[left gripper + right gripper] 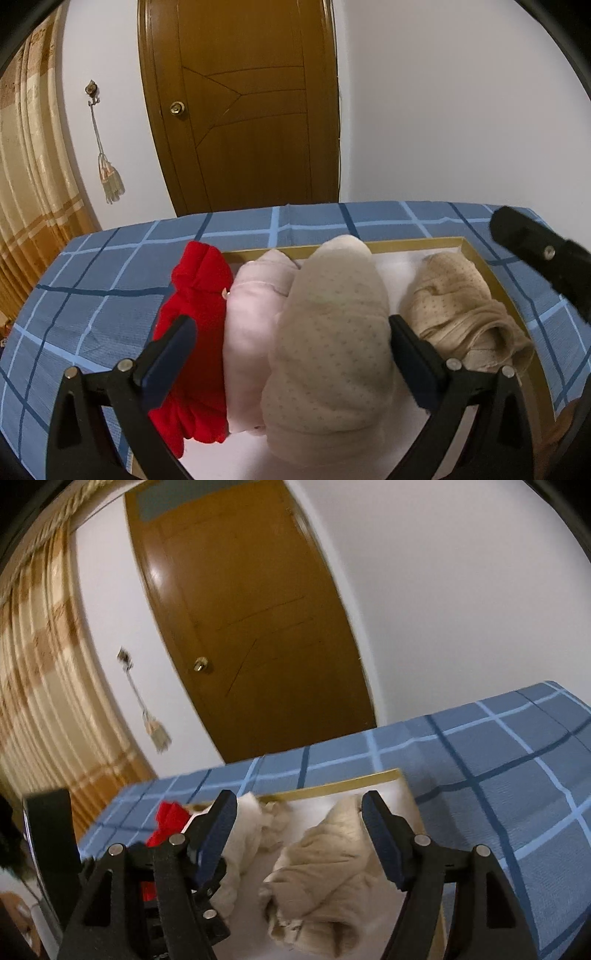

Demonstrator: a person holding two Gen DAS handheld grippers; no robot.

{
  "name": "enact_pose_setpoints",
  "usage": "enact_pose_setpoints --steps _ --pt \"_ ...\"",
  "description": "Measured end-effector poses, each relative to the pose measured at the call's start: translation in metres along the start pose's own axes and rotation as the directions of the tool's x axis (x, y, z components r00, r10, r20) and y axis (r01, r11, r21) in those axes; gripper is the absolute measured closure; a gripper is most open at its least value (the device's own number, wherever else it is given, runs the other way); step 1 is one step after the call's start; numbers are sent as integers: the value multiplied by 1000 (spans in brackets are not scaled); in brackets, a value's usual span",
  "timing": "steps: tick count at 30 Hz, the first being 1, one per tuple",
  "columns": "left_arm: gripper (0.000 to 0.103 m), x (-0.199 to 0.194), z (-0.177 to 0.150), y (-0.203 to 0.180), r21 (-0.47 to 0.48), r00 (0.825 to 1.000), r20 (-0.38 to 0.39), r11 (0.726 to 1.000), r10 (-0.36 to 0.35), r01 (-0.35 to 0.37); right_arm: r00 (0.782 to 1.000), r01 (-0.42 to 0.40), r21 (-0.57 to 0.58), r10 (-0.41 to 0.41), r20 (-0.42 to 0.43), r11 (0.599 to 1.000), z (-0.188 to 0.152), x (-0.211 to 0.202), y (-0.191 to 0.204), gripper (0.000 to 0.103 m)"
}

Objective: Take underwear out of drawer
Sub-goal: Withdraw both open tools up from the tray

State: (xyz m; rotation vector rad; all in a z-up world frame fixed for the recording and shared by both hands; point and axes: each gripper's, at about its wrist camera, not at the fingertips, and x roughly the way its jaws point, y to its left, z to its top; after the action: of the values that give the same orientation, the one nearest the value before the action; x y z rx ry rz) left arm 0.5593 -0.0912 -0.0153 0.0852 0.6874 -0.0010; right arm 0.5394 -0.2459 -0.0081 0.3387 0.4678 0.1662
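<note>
A shallow drawer [417, 243] with a wooden rim and white lining lies on a blue checked sheet. In it, side by side, are a red underwear [195, 295], a pink one [251, 317], a rolled beige dotted one [332, 332] and a crumpled tan one [454, 306]. My left gripper [291, 347] is open wide low over the drawer, spanning the red, pink and beige pieces. My right gripper [299, 823] is open above the tan underwear [317, 878], its pads clear of the cloth. It also shows as the right gripper [535, 254] at the drawer's right edge.
The blue checked sheet [92, 314] covers the surface around the drawer and ends at a far edge. Behind stand a brown door [240, 110], a white wall, a hook with a hanging tassel [107, 173] and a striped curtain [26, 184] on the left.
</note>
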Motion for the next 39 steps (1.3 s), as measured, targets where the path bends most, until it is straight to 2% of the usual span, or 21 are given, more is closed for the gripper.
enact_pose_setpoints --steps 4,9,11,17,20,23,25,32,35,39 --pt "1 -11 -1 -2 9 997 76 1000 15 -15 999 32 11 -32 40 999 -6 -9 -1 31" --pt "1 -31 -3 8 -29 978 204 999 42 -37 984 83 -25 -78 157 996 -17 -34 10 31" --pt "1 -33 -2 13 -50 975 219 998 49 -39 974 119 -45 -108 199 992 -21 -42 13 31" --pt "1 -33 -8 20 -81 972 230 996 39 -20 958 164 -94 -136 254 982 -28 -51 22 30" --pt "1 -40 -13 19 -63 963 264 998 44 -29 953 178 -138 -136 271 974 -32 -53 29 30" --pt "1 -50 -20 16 -49 943 326 998 61 -47 947 189 -169 -134 292 967 -36 -56 34 30" --pt "1 -52 -23 18 -44 939 338 998 63 -51 946 186 -173 -129 298 967 -36 -58 34 30" --pt "1 -58 -36 26 -44 944 327 999 36 -23 955 183 -130 -145 258 974 -40 -62 27 30" --pt "1 -67 -41 28 -48 935 354 999 31 -15 957 194 -141 -155 246 971 -43 -64 30 30" --pt "1 -74 -48 28 -40 936 351 999 24 -11 956 199 -168 -153 252 966 -48 -71 36 30"
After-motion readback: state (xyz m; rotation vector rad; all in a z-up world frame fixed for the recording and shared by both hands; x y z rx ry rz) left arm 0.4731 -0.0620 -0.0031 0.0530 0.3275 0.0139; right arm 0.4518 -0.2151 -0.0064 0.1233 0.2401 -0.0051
